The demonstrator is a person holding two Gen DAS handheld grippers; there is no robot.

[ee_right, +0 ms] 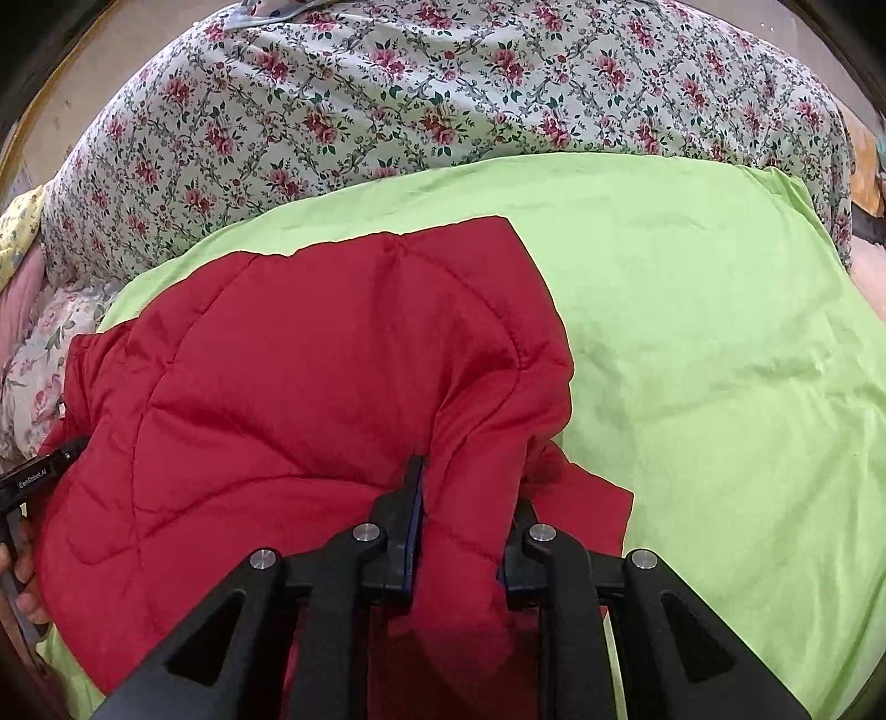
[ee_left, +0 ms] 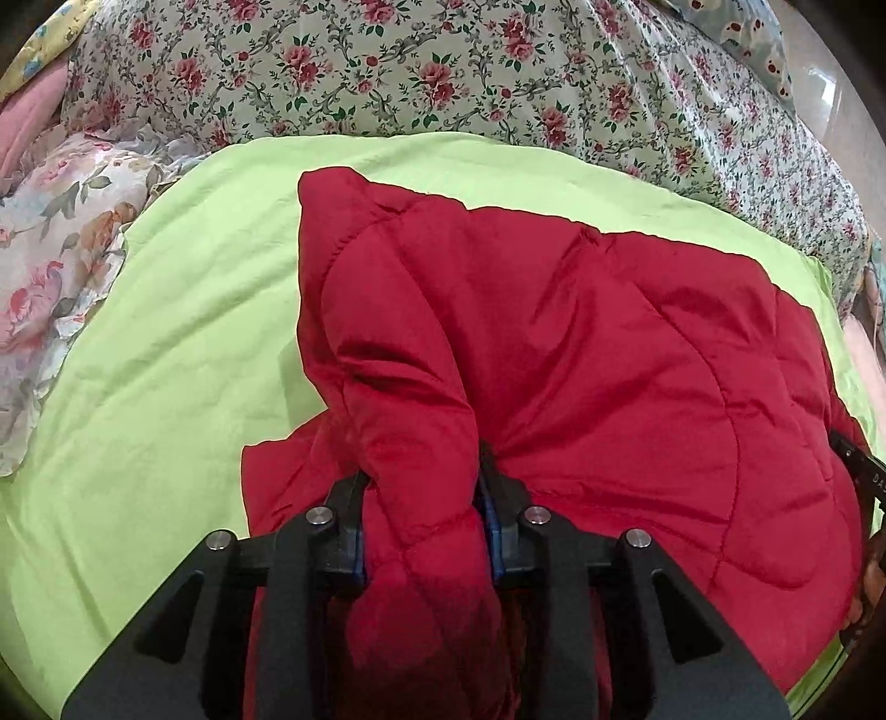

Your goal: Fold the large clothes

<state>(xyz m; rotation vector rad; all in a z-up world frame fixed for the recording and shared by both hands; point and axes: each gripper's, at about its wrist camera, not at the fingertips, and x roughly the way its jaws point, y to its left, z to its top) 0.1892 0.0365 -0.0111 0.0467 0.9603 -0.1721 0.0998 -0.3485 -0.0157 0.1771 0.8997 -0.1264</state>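
A red quilted jacket lies on a lime-green sheet. My left gripper is shut on a thick bunched fold at the jacket's left near edge; red cloth fills the gap between its fingers. In the right wrist view the same jacket lies on the green sheet, and my right gripper is shut on a bunched fold at the jacket's right near edge. Each gripper shows at the edge of the other's view: the right one and the left one. The fingertips are buried in cloth.
A floral bedspread covers the bed beyond the green sheet, also in the right wrist view. A pale floral cloth and pink fabric lie at the left. A patterned pillow sits at the far right.
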